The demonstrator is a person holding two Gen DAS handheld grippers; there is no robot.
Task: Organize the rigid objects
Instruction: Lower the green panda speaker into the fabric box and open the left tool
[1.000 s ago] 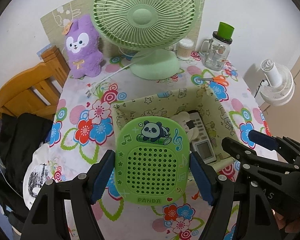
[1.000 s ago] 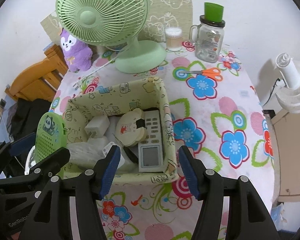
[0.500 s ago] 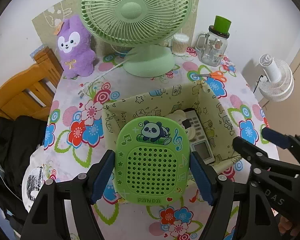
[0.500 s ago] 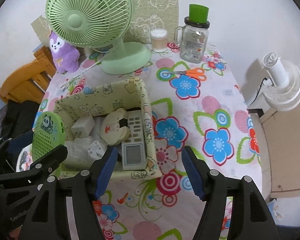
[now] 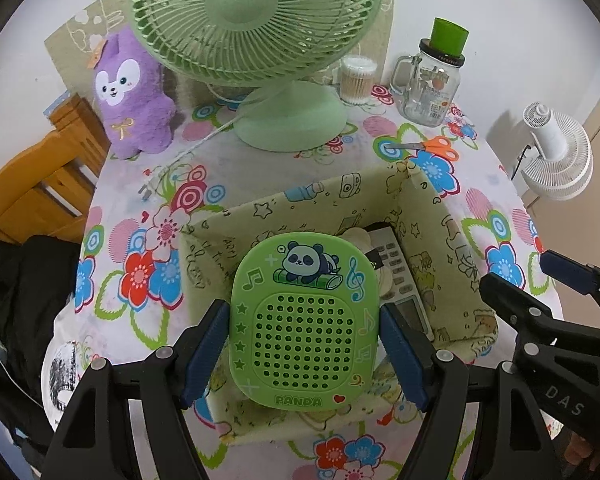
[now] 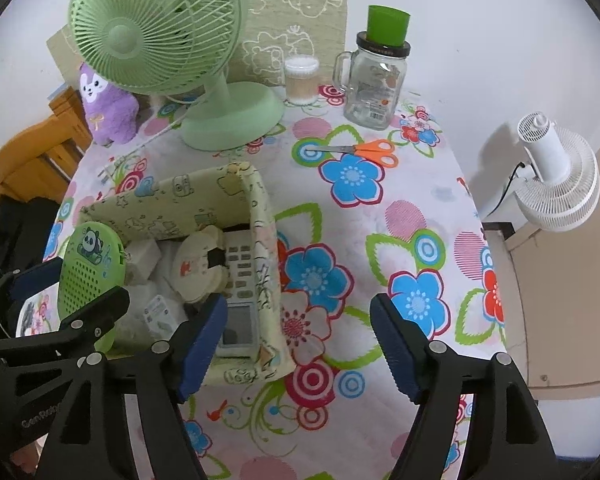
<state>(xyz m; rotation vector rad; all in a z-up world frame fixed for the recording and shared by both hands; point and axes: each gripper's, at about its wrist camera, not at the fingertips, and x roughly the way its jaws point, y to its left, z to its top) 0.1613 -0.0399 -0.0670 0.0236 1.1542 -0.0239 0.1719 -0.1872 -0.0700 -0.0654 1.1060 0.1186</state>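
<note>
My left gripper (image 5: 304, 344) is shut on a green panda speaker (image 5: 305, 324) and holds it upright over the near left part of a pale green fabric basket (image 5: 452, 248). The speaker also shows in the right wrist view (image 6: 90, 272), above the basket (image 6: 172, 196). The basket holds a white remote (image 6: 240, 288), a round cream case (image 6: 198, 268) and white chargers (image 6: 144, 256). My right gripper (image 6: 300, 344) is open and empty, above the tablecloth just right of the basket. Orange scissors (image 6: 364, 150) lie further back.
A green desk fan (image 6: 168, 40), a purple plush (image 6: 104, 104), a cotton swab jar (image 6: 300, 80) and a glass mug with a green cup (image 6: 374, 80) stand at the back. A white fan (image 6: 556, 172) is off the table's right edge. A wooden chair (image 5: 36, 188) is on the left.
My left gripper has carried the speaker forward and right, from in front of the basket to over it. My right gripper has shifted right, away from the basket's contents.
</note>
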